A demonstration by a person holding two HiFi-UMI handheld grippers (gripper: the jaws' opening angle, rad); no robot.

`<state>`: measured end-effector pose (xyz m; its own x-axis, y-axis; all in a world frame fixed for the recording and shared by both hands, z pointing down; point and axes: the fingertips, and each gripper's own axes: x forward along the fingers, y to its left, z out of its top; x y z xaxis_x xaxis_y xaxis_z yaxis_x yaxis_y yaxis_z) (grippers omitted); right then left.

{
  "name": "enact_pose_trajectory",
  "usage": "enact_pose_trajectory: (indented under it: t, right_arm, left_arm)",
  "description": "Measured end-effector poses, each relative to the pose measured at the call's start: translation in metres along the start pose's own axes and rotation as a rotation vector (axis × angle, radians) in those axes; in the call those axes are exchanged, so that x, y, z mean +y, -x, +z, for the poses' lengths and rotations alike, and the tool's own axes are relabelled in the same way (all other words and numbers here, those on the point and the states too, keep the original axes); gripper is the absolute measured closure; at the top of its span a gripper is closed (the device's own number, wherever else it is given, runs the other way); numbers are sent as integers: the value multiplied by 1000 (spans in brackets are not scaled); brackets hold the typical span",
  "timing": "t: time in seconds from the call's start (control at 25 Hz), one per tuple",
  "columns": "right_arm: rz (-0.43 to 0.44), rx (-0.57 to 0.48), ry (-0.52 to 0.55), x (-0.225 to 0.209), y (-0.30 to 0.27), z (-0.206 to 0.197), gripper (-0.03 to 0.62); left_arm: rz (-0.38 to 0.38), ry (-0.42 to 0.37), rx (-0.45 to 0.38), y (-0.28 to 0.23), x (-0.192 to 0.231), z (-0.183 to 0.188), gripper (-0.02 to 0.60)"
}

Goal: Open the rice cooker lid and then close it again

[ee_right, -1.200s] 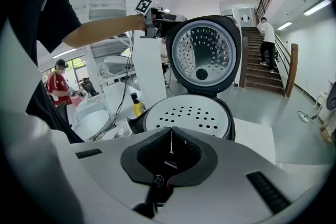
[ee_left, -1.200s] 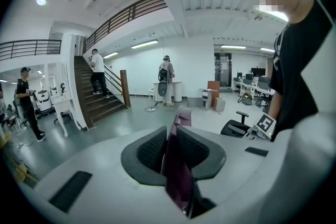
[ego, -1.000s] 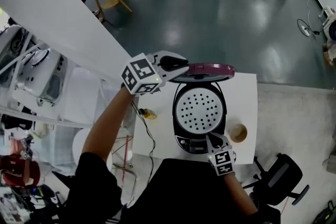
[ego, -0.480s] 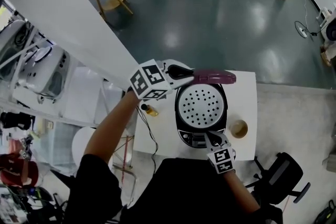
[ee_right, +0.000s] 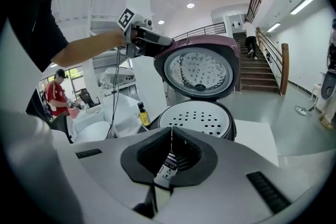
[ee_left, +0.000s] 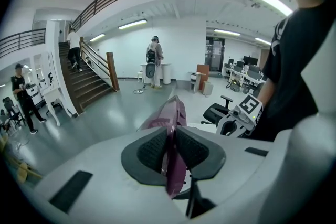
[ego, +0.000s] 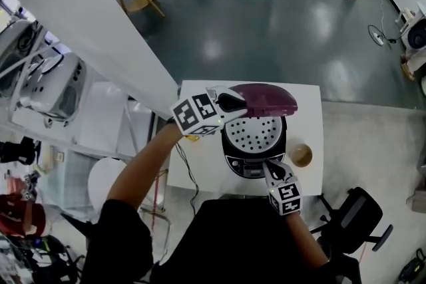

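Left gripper (ego: 233,102) clamps rim of purple lid (ego: 267,97), lid partway open over rice cooker (ego: 247,167). Right gripper (ego: 270,169) closed, empty, near cooker's front panel.

My head camera looks steeply down from well above the white surface (ego: 200,166) onto the rice cooker (ego: 254,143). The left claw (ee_left: 170,152) camera sits close behind its jaws, facing along the lid (ee_left: 173,113), apparently toward the right claw (ee_left: 231,124). The right claw's camera looks from low at the cooker's front up at that same lid.
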<state>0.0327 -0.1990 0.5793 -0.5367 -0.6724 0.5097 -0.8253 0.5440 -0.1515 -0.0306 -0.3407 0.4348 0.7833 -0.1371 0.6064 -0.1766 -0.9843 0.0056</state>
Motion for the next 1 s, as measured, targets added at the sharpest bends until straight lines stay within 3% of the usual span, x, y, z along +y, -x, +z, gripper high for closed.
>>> enact_pose_trajectory:
  t: [0.36, 0.68, 1.0]
  right_arm:
    - [-32, -26, -26, 1, 16, -5, 592]
    - [-42, -27, -40, 4, 24, -11, 592]
    - [-26, -39, -83, 14, 26, -13, 592]
  left_arm:
    - [-32, -7, 60, -15, -35, -24, 529]
    - [20, 8, 77, -25, -55, -38, 528]
    - [24, 21, 83, -35, -73, -57, 529]
